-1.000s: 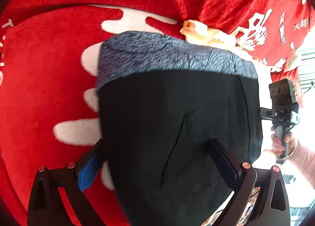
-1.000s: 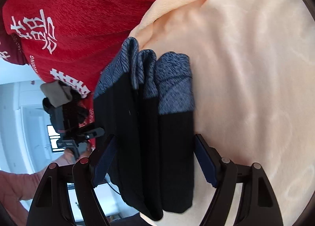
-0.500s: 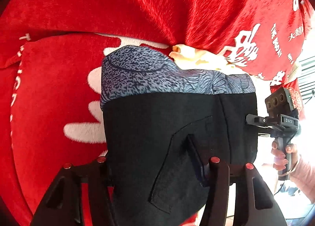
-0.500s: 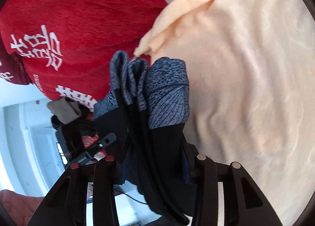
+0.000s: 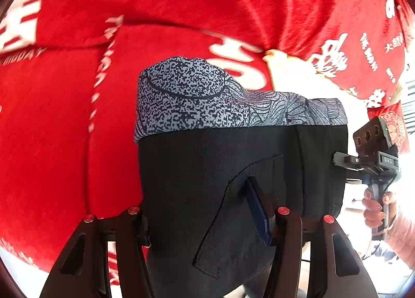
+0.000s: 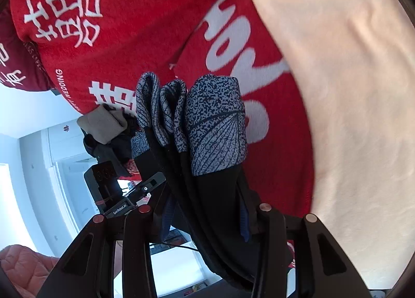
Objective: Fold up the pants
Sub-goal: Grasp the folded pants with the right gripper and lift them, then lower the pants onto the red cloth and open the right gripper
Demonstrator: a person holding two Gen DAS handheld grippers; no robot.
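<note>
Pants [image 5: 233, 173], pinched shut in both the left hand-held gripper [image 5: 207, 217] and right hand-held gripper [image 6: 205, 217], should be lowered level onto the red blanket [image 5: 64, 129].

Two close wrist views along the fingers, sharing the pants [image 5: 233, 181] and red blanket [image 6: 129, 25].

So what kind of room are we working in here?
Probably a bedroom at home: the pants are held over a red blanket printed with wedding characters, beside a peach sheet. White walls and a bright window or doorway show behind.
</note>
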